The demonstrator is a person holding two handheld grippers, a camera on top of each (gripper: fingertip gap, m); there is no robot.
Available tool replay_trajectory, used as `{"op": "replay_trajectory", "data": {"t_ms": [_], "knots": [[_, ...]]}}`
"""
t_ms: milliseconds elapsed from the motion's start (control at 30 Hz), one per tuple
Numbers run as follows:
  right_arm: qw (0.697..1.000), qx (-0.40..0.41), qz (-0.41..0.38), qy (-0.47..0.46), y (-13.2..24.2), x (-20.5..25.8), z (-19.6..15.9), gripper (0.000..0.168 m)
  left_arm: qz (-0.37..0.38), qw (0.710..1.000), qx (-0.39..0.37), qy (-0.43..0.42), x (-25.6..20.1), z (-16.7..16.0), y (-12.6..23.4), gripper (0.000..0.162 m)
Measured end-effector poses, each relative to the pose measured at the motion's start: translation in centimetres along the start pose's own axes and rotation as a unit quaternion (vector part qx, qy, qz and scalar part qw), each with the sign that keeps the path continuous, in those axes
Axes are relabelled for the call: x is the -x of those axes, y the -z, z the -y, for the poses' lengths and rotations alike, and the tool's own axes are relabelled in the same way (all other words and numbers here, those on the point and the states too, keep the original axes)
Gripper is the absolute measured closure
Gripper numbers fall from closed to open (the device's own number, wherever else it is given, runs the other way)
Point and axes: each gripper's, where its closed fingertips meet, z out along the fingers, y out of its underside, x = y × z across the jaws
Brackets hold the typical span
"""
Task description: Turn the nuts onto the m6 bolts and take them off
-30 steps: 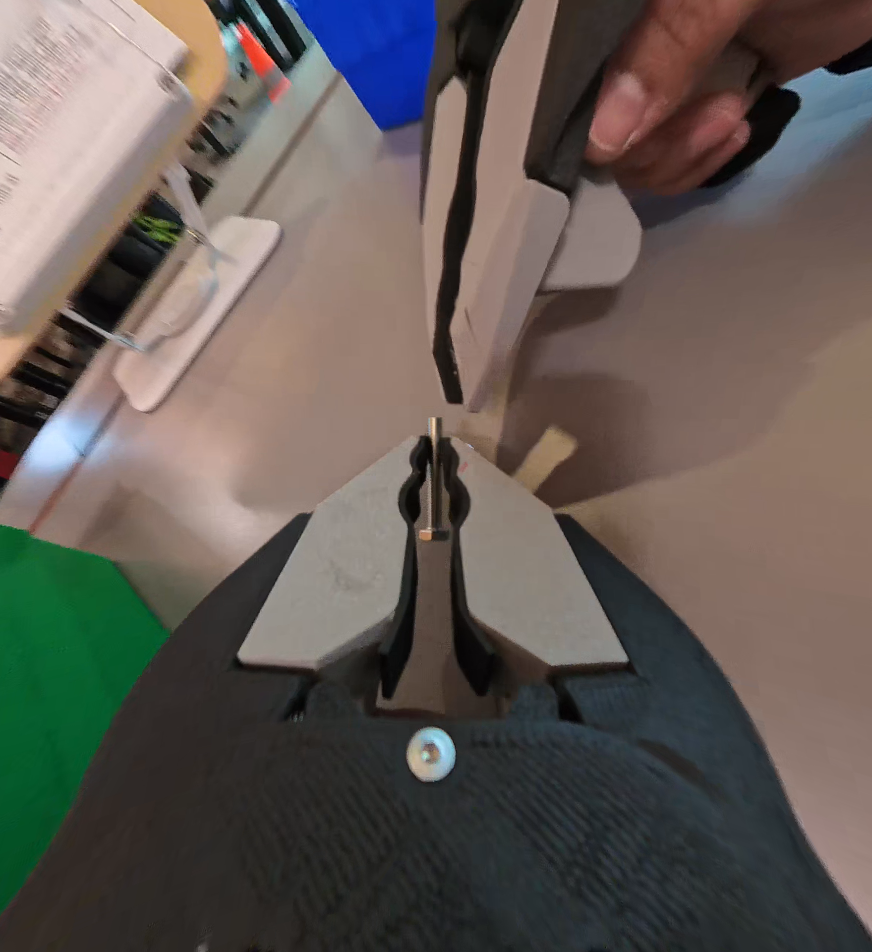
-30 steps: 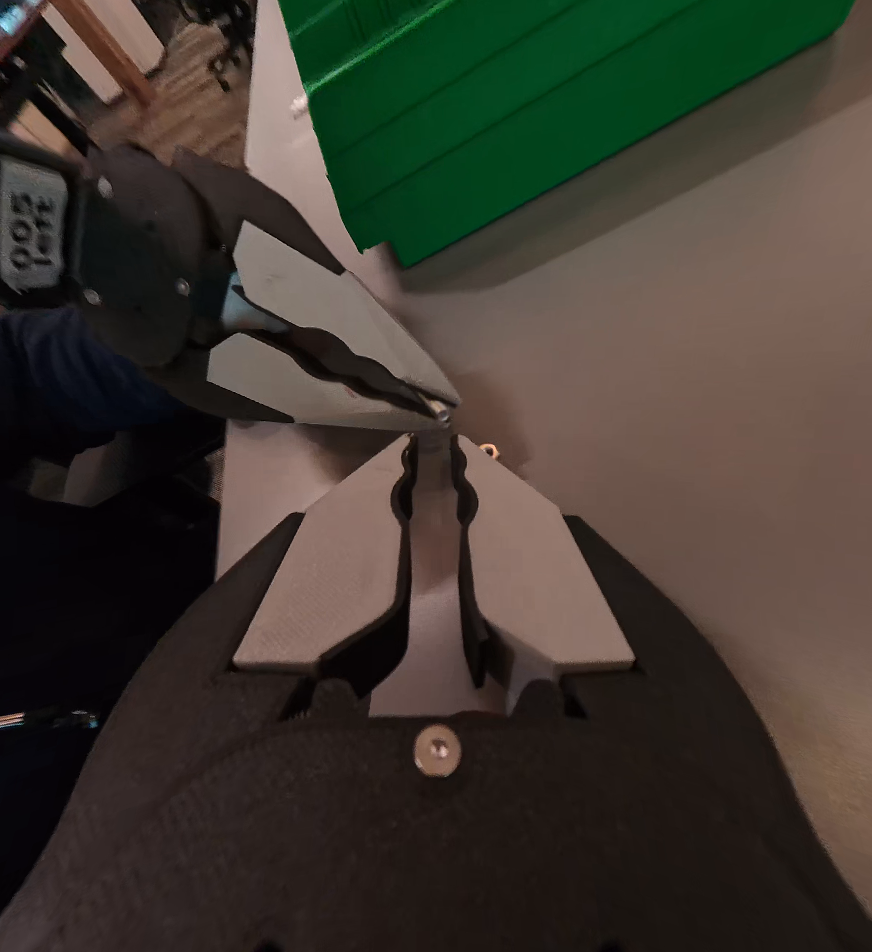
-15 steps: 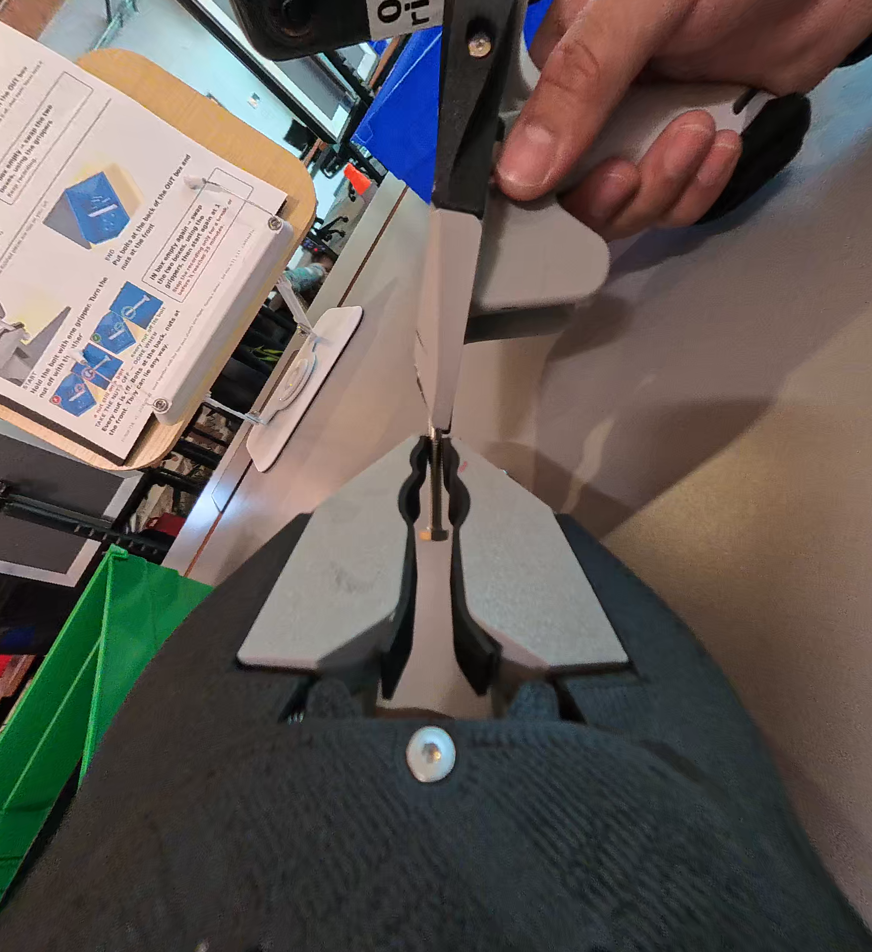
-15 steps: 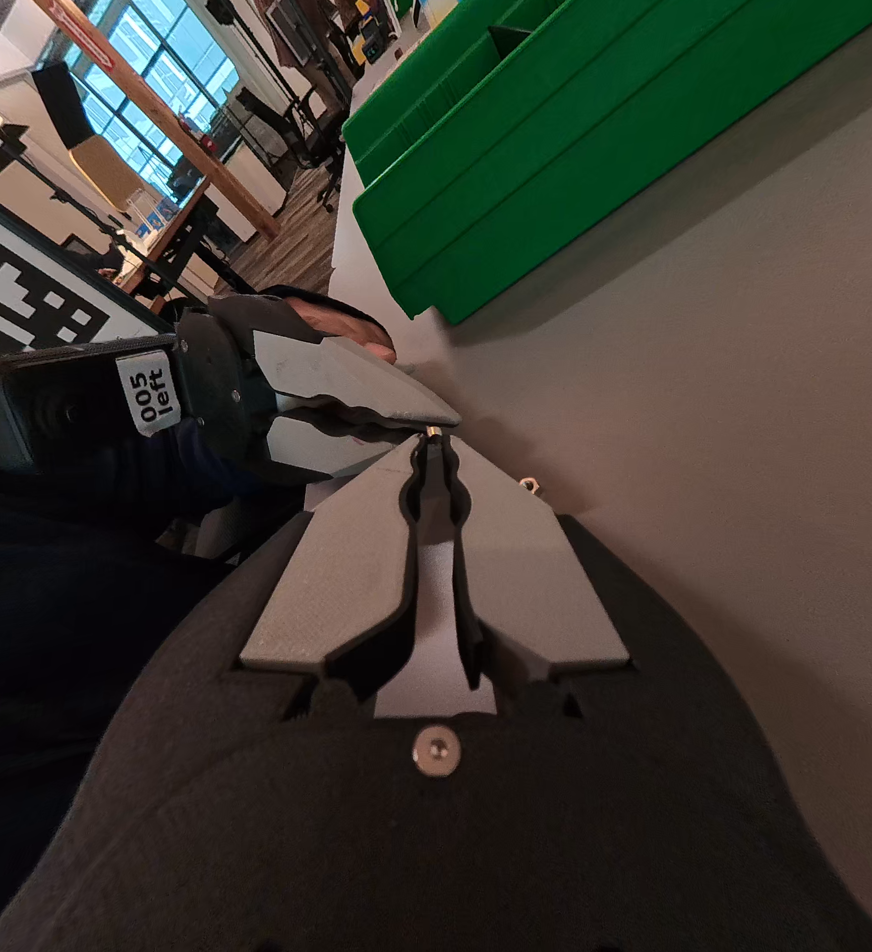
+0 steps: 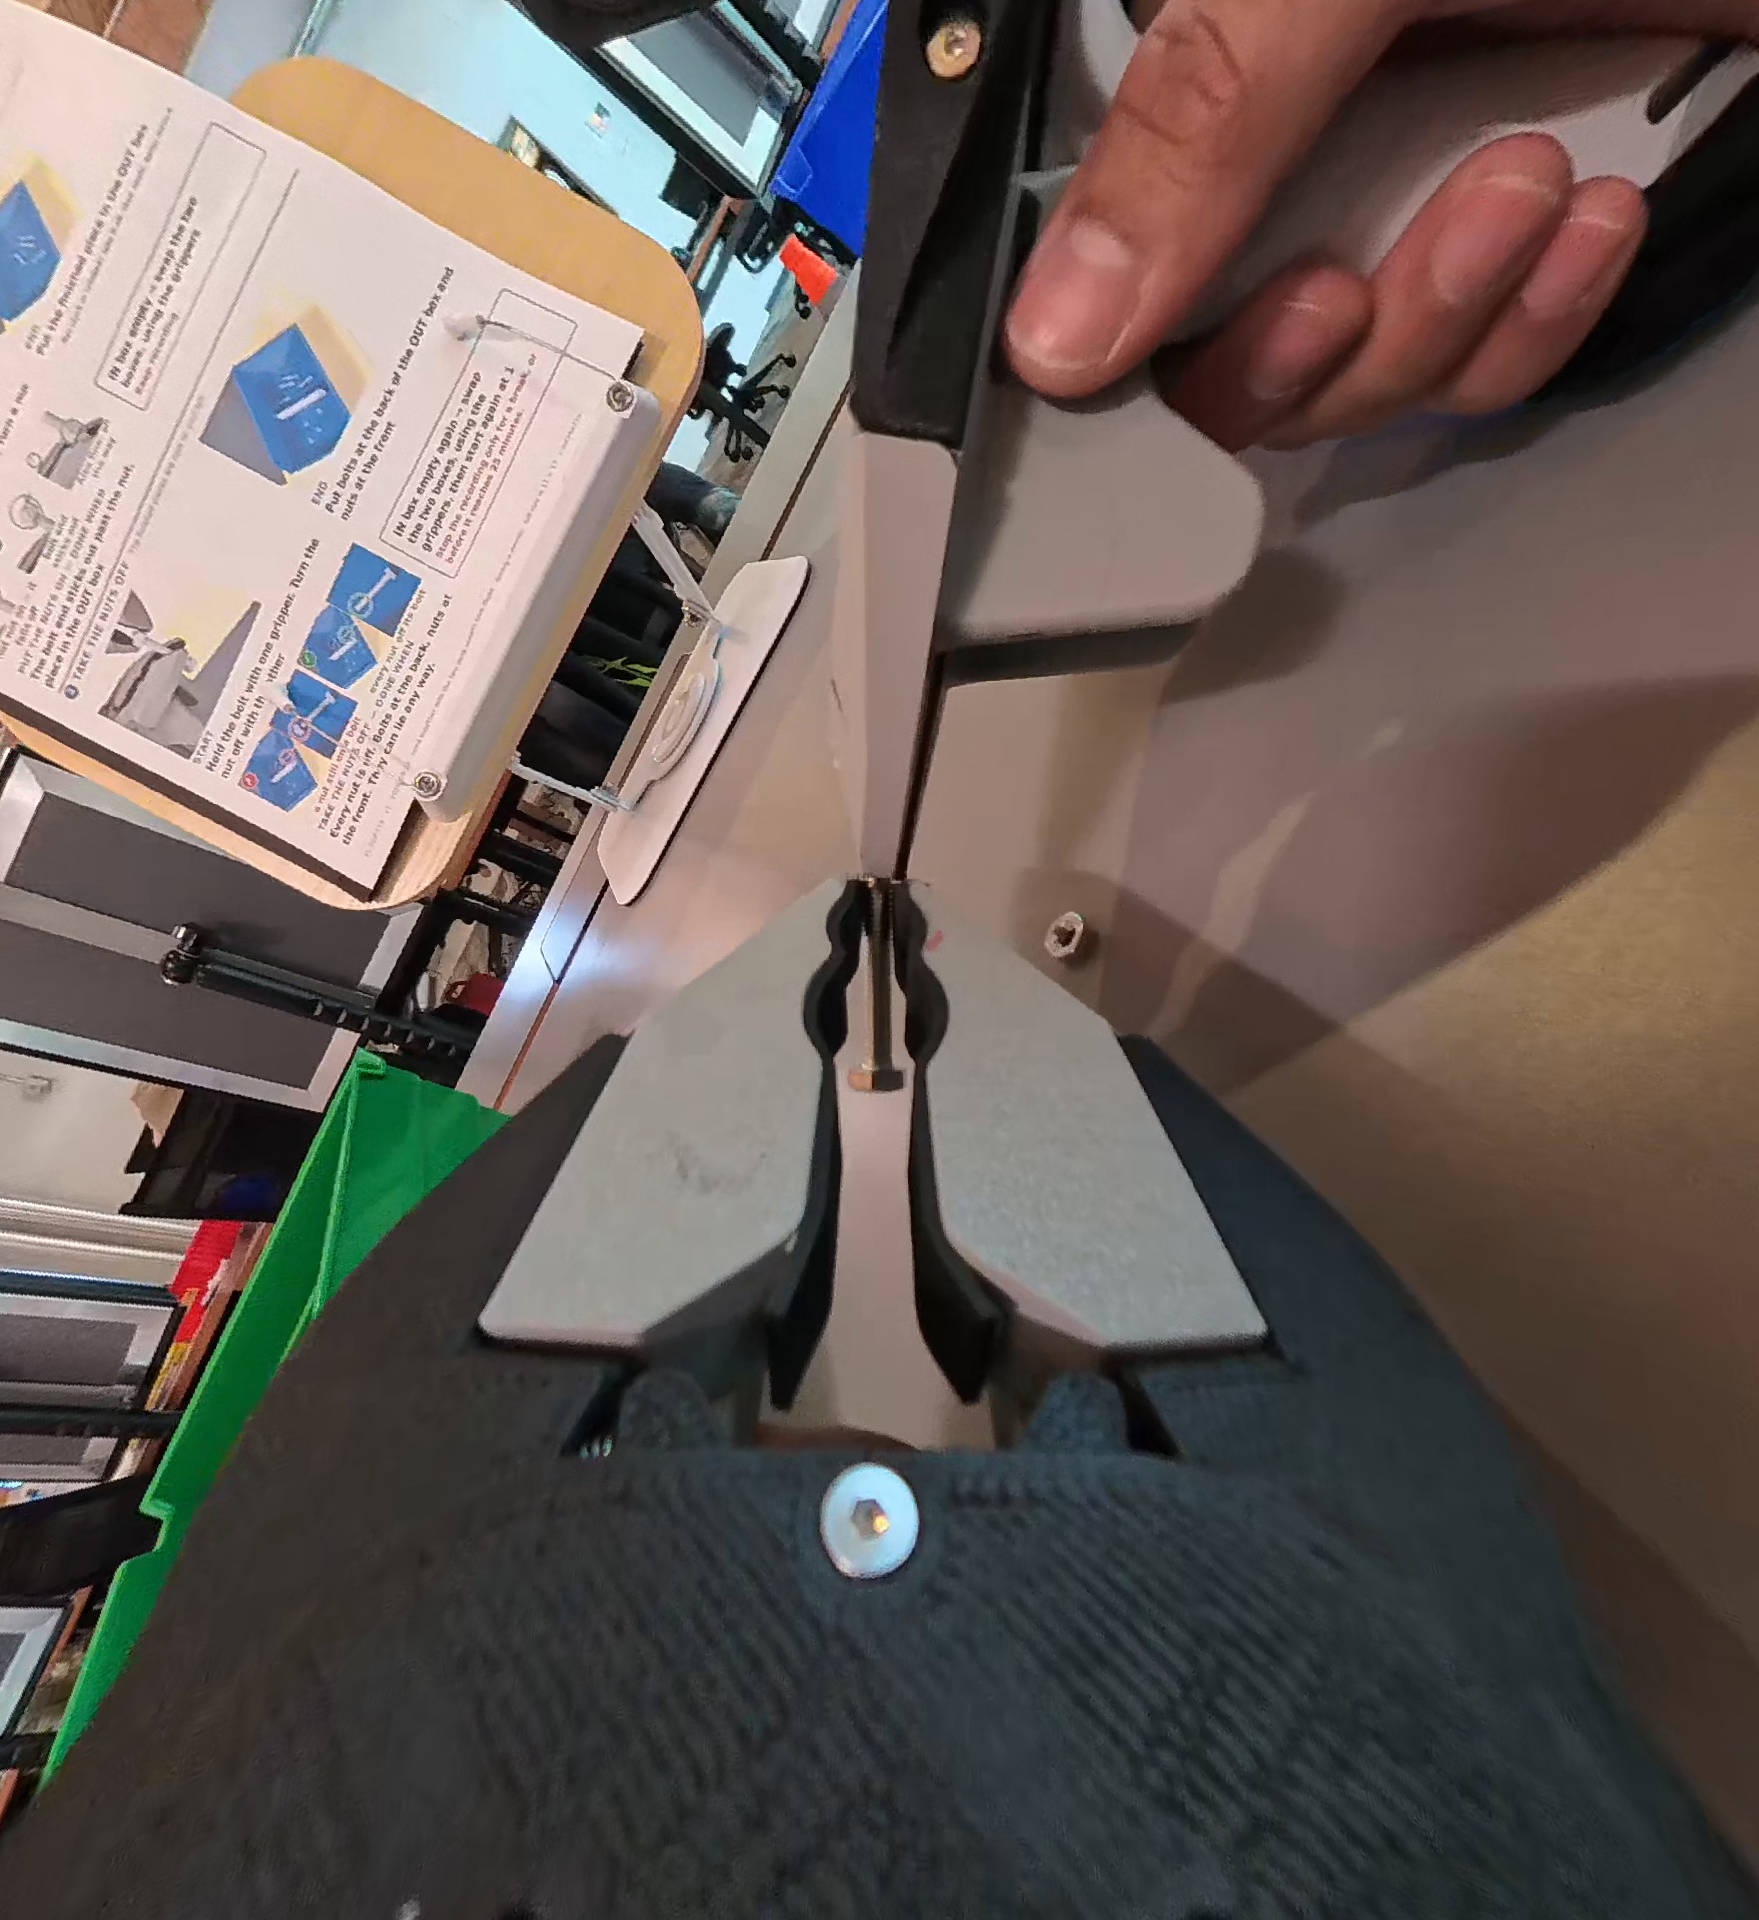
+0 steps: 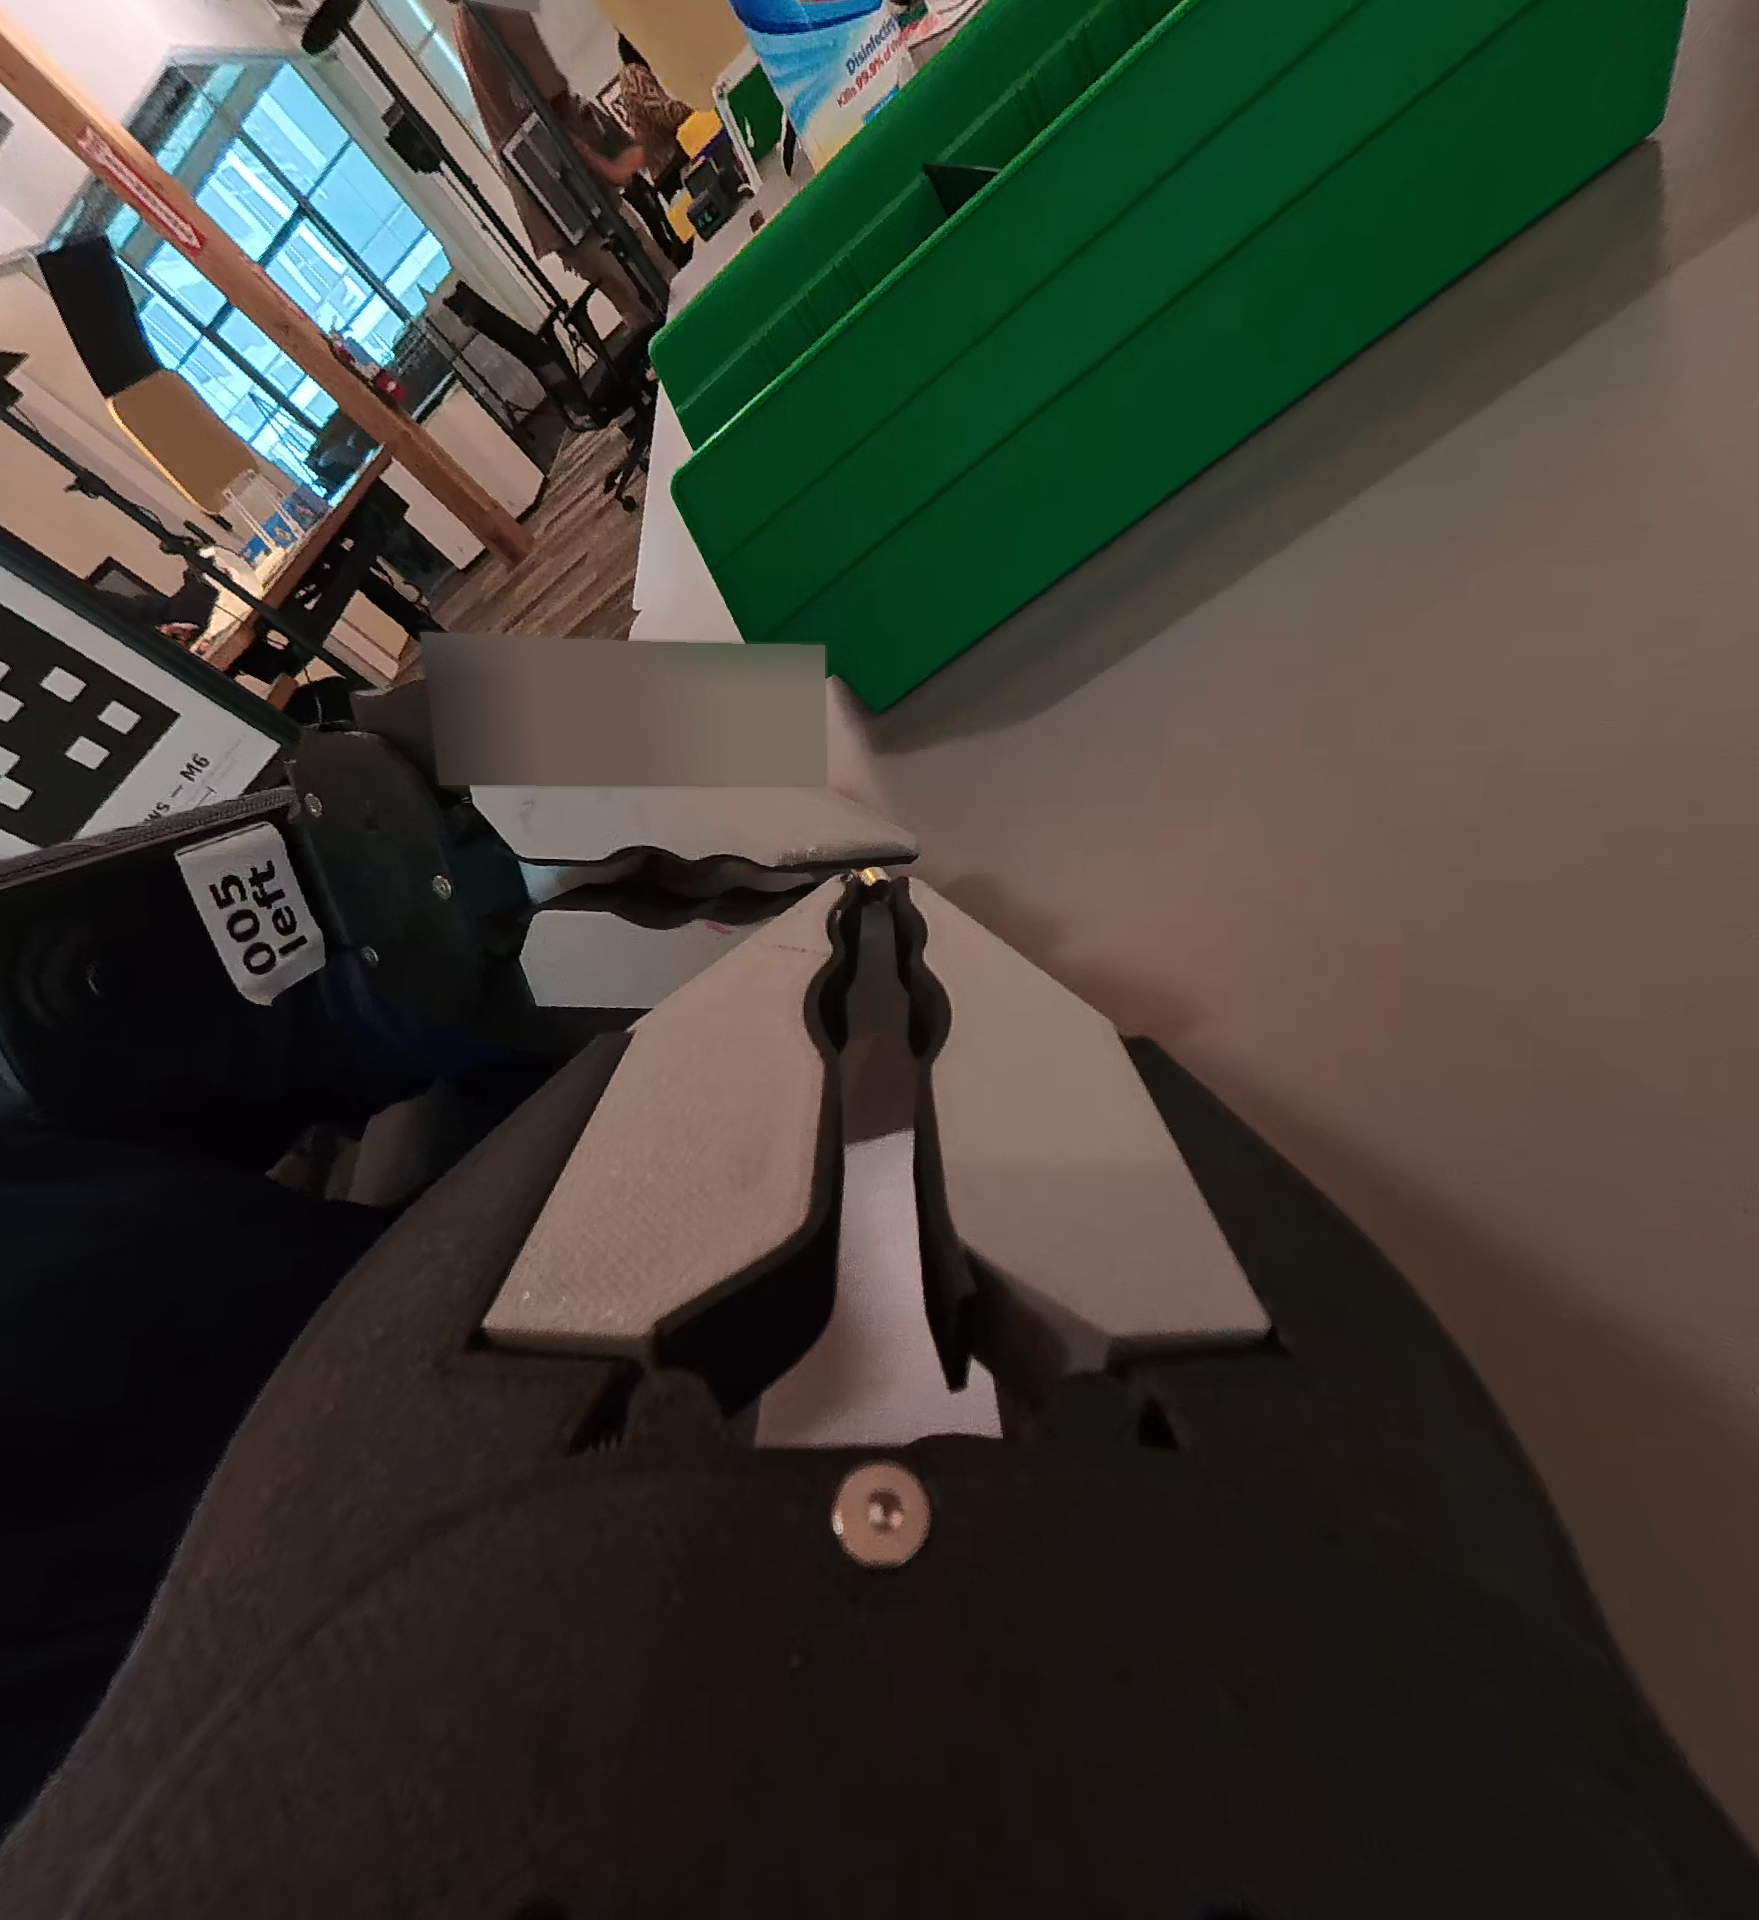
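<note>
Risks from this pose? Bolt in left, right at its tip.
1. The bolt sits in the left hand-held gripper by a thin shank; twisting from the right hand-held gripper might spin or tilt it.
2. Whatever the right one pinches at the tip is barely visible; it may slip or cross-thread.
3. A loose nut lies on the table, easily knocked.

The slim bright-metal hex-head bolt (image 5: 873, 997) is seen to be shiny and threaded. The left tongs (image 5: 873, 899) are faced with matt, finely grained grey plastic and edged in smooth black rubber-like lining; their black body is marked by a coarse woven-looking print texture. The same matt grey finish is shown by the right tongs (image 6: 873, 891). The smooth matt grey bench (image 6: 1426, 727) carries a glossy green plastic bin (image 6: 1166, 343). A printed paper sheet (image 5: 231, 468) is backed by pale wood.
</note>
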Motion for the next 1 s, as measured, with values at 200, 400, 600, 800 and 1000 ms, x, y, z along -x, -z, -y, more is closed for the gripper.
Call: {"op": "replay_trajectory", "data": {"t_ms": [200, 400, 600, 800, 1000], "knots": [[1.000, -0.003, 0.004, -0.010, -0.2, -0.1, -0.1, 0.165, -0.005, 1.000, 0.003, 0.007, -0.1, -0.2, -0.1, 0.160], [1.000, -0.001, 0.001, -0.005, -0.2, -0.1, -0.1, 0.166, -0.005, 1.000, 0.000, 0.017, -0.2, -0.2, -0.1, 0.160], [1.000, 0.008, -0.012, 0.019, 0.2, 0.1, -0.1, 0.166, -0.006, 0.999, 0.013, 0.042, 0.1, -1.1, -0.3, 0.145], [0.999, 0.006, -0.021, 0.031, 0.7, 0.1, 0.1, 0.166, -0.013, 0.999, 0.017, 0.031, -0.3, -1.2, -0.3, 0.159], [0.998, 0.004, -0.032, 0.055, 0.4, 0.4, 0.2, 0.166, -0.026, 0.998, 0.025, 0.048, -0.3, -1.5, -0.3, 0.160]]}}
